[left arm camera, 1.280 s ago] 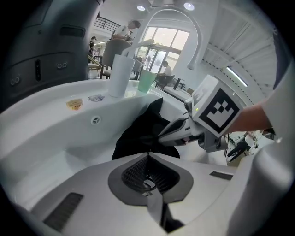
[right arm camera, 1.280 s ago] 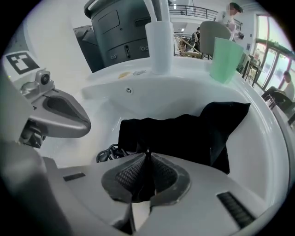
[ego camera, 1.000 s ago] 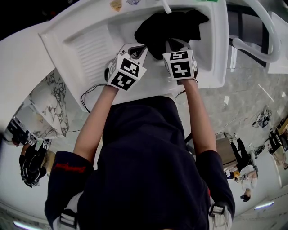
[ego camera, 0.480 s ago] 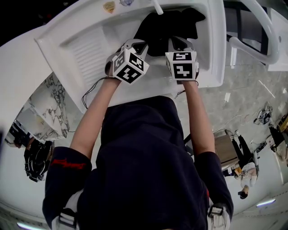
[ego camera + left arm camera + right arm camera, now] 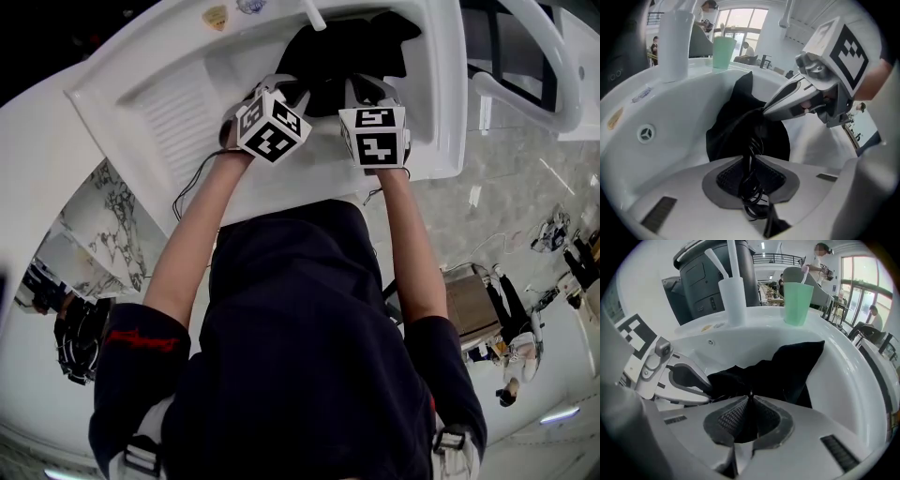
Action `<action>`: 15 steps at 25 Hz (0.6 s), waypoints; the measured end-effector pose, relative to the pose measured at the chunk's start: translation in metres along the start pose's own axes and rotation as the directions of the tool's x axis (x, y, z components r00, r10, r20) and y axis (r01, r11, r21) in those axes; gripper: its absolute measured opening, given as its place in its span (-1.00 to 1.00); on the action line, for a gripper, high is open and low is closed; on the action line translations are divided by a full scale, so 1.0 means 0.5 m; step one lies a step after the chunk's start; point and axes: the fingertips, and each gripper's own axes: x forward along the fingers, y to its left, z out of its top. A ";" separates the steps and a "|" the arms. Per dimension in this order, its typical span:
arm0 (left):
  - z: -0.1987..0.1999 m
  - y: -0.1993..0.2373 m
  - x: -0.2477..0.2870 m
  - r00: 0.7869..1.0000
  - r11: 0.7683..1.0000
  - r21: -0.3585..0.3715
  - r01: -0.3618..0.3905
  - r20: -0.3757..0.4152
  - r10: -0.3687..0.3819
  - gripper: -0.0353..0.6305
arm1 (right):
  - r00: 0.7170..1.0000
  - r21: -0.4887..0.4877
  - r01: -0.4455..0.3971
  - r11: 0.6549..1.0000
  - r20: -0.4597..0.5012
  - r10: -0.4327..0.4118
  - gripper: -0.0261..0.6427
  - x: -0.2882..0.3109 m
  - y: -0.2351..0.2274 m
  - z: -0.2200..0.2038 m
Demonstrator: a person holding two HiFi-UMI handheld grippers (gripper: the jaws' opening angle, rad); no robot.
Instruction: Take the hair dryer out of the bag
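Observation:
A black bag point(image 5: 342, 47) lies in the white sink point(image 5: 187, 94), and both grippers reach into its near edge. My right gripper point(image 5: 750, 397) is shut on a fold of the bag's black cloth point(image 5: 787, 366). My left gripper point(image 5: 752, 159) sits just left of it with a coiled black cord point(image 5: 752, 187) running between its jaws. Those jaws have just been opening and stand a narrow gap apart around the cord. The left gripper view shows the right gripper point(image 5: 764, 111) nipping the bag point(image 5: 736, 122). No hair dryer body is in view.
A green cup point(image 5: 797, 303) and a white cup point(image 5: 733, 298) with sticks in it stand on the sink's far rim. A ribbed drain board point(image 5: 178, 108) lies left of the basin. The person's torso fills the lower half of the head view.
The left gripper has moved farther in toward the bag and rolled, so its marker cube shows a different face. The right gripper has stayed on the bag.

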 end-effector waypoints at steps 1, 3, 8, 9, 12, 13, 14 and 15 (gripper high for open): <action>-0.001 0.000 0.004 1.000 1.000 0.000 0.006 -0.004 -0.006 -0.67 | 1.000 0.002 0.000 1.000 0.000 0.000 -0.76 0.001 -0.001 0.000; -0.002 0.001 0.009 1.000 1.000 0.003 0.013 -0.008 -0.013 -0.62 | 1.000 0.004 -0.001 1.000 0.000 0.001 -0.76 0.002 -0.001 -0.001; -0.004 0.002 0.015 1.000 0.999 0.019 0.028 -0.013 -0.028 -0.56 | 1.000 0.010 -0.005 1.000 -0.004 0.005 -0.76 0.005 -0.003 -0.006; -0.003 0.003 0.015 0.999 0.999 0.022 0.030 -0.013 -0.030 -0.54 | 1.000 0.012 -0.005 1.000 -0.004 0.005 -0.76 0.006 -0.003 -0.006; 0.000 0.003 0.013 0.999 0.999 0.039 0.037 -0.013 -0.036 -0.51 | 1.000 0.016 -0.004 1.000 -0.005 0.005 -0.76 0.007 -0.002 -0.006; 0.002 0.002 0.014 0.999 0.998 0.042 0.042 -0.011 -0.041 -0.48 | 1.000 0.016 -0.005 1.000 -0.006 0.005 -0.76 0.007 -0.001 -0.006; 0.005 -0.001 0.014 0.999 0.998 0.044 0.048 -0.010 -0.047 -0.44 | 1.000 0.015 -0.005 1.000 -0.006 0.005 -0.76 0.007 -0.001 -0.006; 0.007 -0.004 0.016 0.999 0.998 0.046 0.053 -0.010 -0.052 -0.41 | 1.000 0.015 -0.004 1.000 -0.006 0.004 -0.76 0.008 -0.002 -0.006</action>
